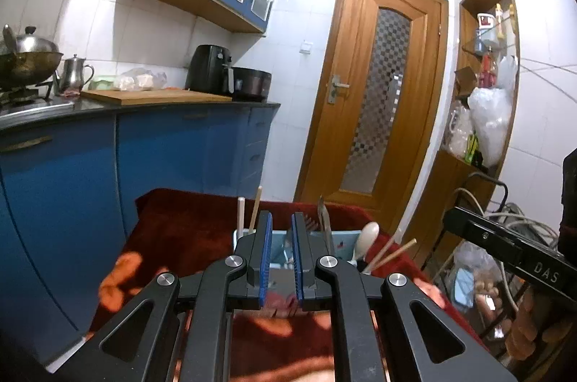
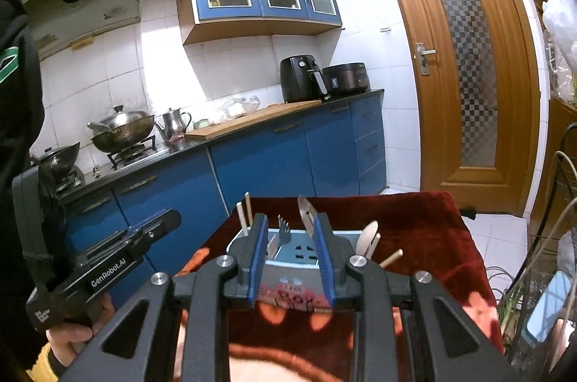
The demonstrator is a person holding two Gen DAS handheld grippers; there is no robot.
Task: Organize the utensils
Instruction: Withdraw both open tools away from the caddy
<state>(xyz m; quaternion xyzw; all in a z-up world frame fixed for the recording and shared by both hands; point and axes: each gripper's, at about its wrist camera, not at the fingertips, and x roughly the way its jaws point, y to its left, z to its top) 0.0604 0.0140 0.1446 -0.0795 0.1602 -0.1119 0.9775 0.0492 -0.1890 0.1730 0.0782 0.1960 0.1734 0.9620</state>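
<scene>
A: Where is the utensil holder [image 2: 288, 250] now?

B: It stands on the red blanket [image 2: 425, 237] that covers the table, toward the far edge. It is a light blue box with some compartments. In the left end I see two upright sticks [image 2: 243, 214], one white and one of wood. A fork [image 2: 283, 230] stands in the middle part with its tines up, and a metal knife [image 2: 306, 216] stands just to the right of it. At the right end there are a pale spoon [image 2: 369, 236] and wooden chopsticks [image 2: 391, 258] that lean outward to the right.

A: And the grippers, do they hold something?

B: No. The left gripper [image 1: 281, 259] has its blue pads close to each other, with only a narrow gap, and nothing is between them. The right gripper [image 2: 290, 259] has its fingers a little more apart, and they are also empty. Both hang above the blanket, on the near side of the holder, and do not touch it.

A: What is behind the table?

B: Blue kitchen cabinets [image 2: 259, 162] with a black counter, a cutting board [image 2: 252, 120], and a wooden door [image 2: 465, 64] on the right.
</scene>
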